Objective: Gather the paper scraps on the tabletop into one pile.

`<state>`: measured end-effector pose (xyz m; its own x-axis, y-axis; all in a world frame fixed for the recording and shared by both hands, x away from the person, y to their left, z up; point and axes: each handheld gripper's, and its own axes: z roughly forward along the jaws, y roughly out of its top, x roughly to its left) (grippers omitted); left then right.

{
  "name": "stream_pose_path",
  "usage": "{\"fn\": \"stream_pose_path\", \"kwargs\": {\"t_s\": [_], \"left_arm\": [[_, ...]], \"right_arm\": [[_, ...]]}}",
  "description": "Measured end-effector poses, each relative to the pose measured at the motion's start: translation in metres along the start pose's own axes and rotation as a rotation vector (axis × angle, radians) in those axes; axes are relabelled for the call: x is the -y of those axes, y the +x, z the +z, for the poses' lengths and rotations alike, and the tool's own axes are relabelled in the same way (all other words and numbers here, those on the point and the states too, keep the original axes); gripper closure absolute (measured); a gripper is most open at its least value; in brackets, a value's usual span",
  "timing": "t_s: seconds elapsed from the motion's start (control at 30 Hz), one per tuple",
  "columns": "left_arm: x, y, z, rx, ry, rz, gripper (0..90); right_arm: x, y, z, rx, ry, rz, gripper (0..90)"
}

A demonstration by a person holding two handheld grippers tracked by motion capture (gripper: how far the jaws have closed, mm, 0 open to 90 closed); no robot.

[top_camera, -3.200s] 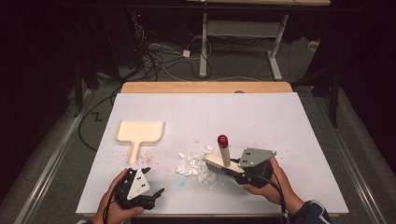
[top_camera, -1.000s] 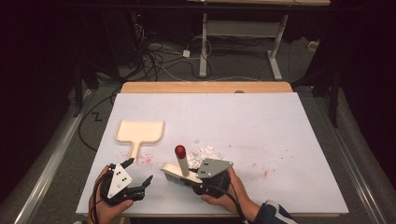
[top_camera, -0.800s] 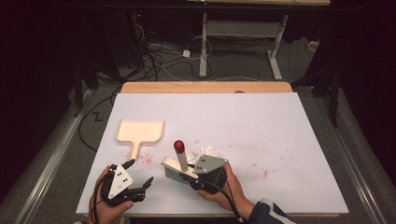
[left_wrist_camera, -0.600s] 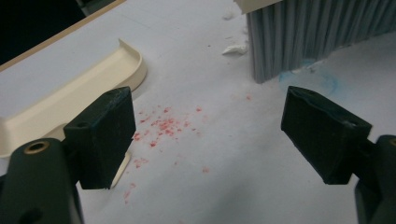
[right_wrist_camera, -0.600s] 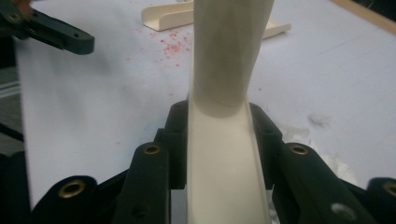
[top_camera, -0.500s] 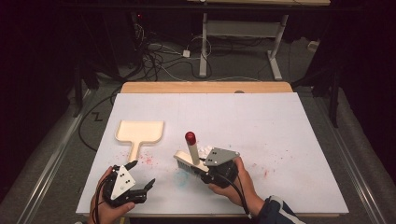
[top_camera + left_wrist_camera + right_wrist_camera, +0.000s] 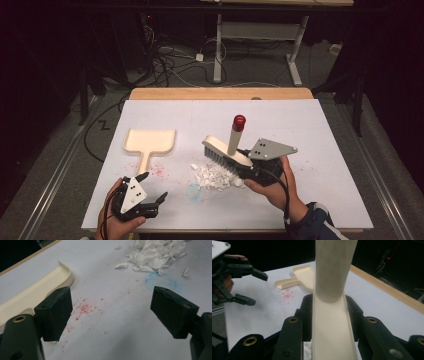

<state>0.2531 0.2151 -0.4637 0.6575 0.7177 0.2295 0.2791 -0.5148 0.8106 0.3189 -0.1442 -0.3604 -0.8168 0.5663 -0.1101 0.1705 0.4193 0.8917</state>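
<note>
The right tool [image 7: 245, 167] is clamping the cream back of a hand brush [image 7: 226, 151]; in the right gripper view the two black jaws are pressing on either side of that cream body, with the brush's handle rising straight up in front of the lens. Gripping the head rather than the red-capped handle [image 7: 236, 134] is probably giving firmer control over where the bristles are landing. The bristles are hanging just above the far edge of a heap of white paper scraps [image 7: 216, 176], with the brush tilted as if for a sweeping stroke toward the left.

The left tool [image 7: 141, 199] is hovering near the front edge of the white bench [image 7: 320, 150], its jaws standing wide apart with nothing between them; the left gripper view is showing bare bench and red specks [image 7: 83, 308] in the gap. It seems to be waiting to pick up the cream dustpan [image 7: 149, 142], which is lying flat to the left of the scraps, well apart from them, handle pointing toward the person, so that the hand can reach it easily.

A faint blue smudge [image 7: 192, 188] is marking the bench just beside the heap.
</note>
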Motion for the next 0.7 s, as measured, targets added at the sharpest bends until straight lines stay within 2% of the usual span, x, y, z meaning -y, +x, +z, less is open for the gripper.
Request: {"fn": "stream_pose_path", "kwargs": {"t_s": [0.07, 0.17, 0.23, 0.33, 0.43, 0.6, 0.7], "left_arm": [[0.000, 0.000, 0.000, 0.002, 0.001, -0.001, 17.1], [0.000, 0.000, 0.001, 0.003, -0.001, -0.004, 17.1], [0.000, 0.000, 0.001, 0.005, -0.002, -0.005, 17.1], [0.001, 0.000, 0.001, 0.007, 0.000, -0.006, 17.1], [0.001, 0.001, 0.002, 0.008, 0.004, -0.006, 17.1], [0.002, 0.001, 0.001, 0.013, 0.000, -0.004, 17.1], [0.003, 0.001, 0.001, 0.016, 0.001, -0.003, 17.1]], "right_arm": [[-0.001, -0.008, 0.002, 0.028, 0.006, -0.004, 68.2], [0.000, -0.023, 0.013, 0.095, 0.028, -0.079, 68.2], [0.003, -0.035, 0.025, 0.125, 0.047, -0.127, 68.2], [0.014, -0.055, 0.047, 0.173, 0.111, -0.127, 68.3], [0.024, -0.067, 0.070, 0.225, 0.154, -0.164, 68.3], [0.034, -0.074, 0.100, 0.257, 0.164, -0.200, 68.3], [0.041, -0.069, 0.114, 0.203, 0.178, -0.193, 68.3]]}}
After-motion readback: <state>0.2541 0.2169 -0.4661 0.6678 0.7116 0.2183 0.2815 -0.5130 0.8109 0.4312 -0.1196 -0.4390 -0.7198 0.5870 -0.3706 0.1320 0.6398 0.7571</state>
